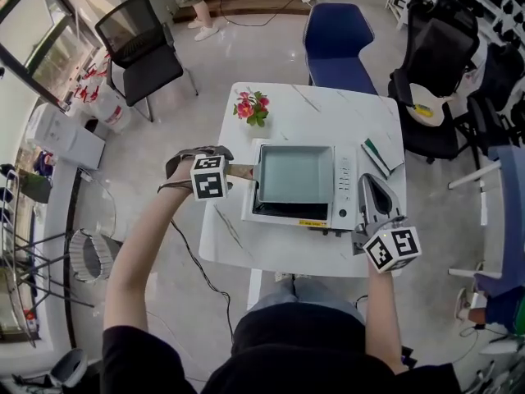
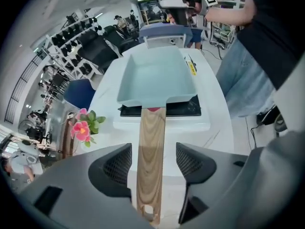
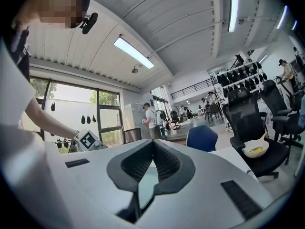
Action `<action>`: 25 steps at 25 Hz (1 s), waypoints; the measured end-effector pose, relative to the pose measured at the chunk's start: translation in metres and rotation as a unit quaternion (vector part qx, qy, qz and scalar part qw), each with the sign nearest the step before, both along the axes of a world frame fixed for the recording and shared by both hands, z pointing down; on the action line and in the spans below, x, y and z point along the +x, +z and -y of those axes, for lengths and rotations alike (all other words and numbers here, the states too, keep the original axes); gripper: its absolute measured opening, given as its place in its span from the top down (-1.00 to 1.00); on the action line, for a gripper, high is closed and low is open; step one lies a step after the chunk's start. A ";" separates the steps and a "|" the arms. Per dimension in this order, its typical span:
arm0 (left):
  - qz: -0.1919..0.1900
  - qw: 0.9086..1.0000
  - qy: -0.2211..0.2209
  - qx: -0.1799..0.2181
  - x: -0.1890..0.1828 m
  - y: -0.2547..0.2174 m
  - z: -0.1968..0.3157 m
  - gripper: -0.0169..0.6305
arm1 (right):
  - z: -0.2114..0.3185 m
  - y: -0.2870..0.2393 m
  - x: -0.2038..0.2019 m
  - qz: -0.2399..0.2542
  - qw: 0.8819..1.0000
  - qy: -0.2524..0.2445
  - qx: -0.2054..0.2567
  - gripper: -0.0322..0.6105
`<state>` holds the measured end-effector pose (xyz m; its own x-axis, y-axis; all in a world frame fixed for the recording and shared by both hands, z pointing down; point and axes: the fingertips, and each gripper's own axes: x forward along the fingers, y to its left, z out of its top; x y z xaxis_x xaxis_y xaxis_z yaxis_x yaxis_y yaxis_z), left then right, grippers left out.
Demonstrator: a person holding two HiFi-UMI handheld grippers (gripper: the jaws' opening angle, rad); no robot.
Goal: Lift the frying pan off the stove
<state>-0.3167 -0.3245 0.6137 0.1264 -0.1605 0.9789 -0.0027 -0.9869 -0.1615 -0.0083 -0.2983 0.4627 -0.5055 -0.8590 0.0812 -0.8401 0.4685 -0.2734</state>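
Observation:
A square pale-green frying pan [image 1: 295, 175] [image 2: 155, 78] sits on a white countertop stove [image 1: 346, 183] [image 2: 162, 123]. Its wooden handle [image 1: 243, 171] [image 2: 151, 142] sticks out to the left in the head view. My left gripper [image 1: 223, 173] [image 2: 153, 161] points down over that handle. Its jaws stand open on either side, with a gap between each pad and the wood. My right gripper [image 1: 369, 185] [image 3: 153, 144] rests by the stove's right side with its fingertips together and nothing in them.
The stove stands on a white marble-look table [image 1: 312, 105]. A small bunch of pink flowers [image 1: 252, 107] [image 2: 83, 128] is at the back left and a green-edged booklet [image 1: 379, 156] to the right. A blue chair [image 1: 336, 43] and black office chairs [image 1: 139, 43] ring the table.

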 end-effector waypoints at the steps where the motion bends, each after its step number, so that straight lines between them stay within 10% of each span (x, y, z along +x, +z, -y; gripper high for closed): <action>1: 0.009 1.000 0.007 -0.011 0.001 0.007 -0.001 0.02 | 0.000 0.002 0.001 0.000 1.000 0.000 0.000 0.89; 25: 0.063 0.995 0.047 -0.057 0.007 0.045 0.002 0.83 | -0.007 0.005 0.009 -0.013 0.999 0.026 -0.027 0.89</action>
